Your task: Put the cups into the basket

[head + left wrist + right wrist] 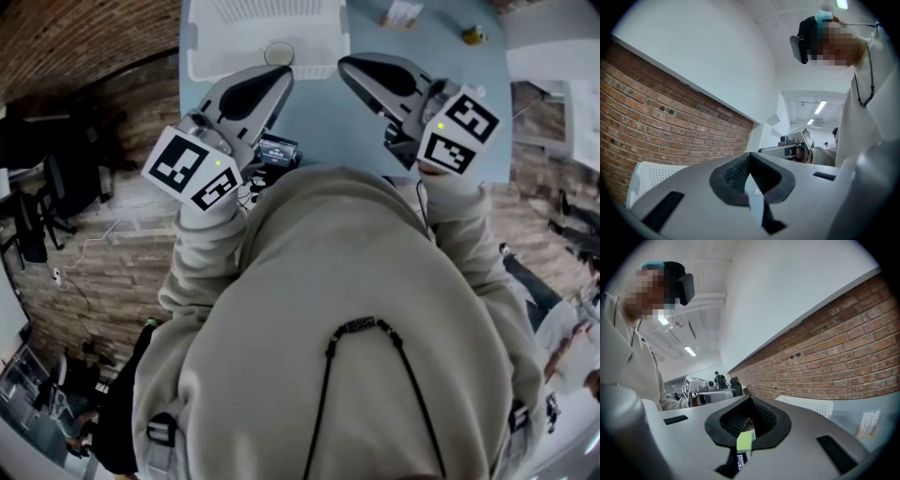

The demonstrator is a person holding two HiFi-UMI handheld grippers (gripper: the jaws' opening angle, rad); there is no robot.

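Currently, the left tool (279, 77) is held closed, with nothing gripped. One cup (278, 53) is seen, apparently inside the white basket (202, 64) on the blue worktop (323, 122). It is judged light, thin-walled and crushable, best taken gently at the rim. The right tool (347, 64) is likewise closed and empty.

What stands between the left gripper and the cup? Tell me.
Nothing visible. The left gripper, jaws shut, points at the cup, which sits at the near wall of the basket.

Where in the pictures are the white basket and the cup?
white basket (225, 52): head view, on its near wall.
cup (278, 53): head view, on its open mouth.
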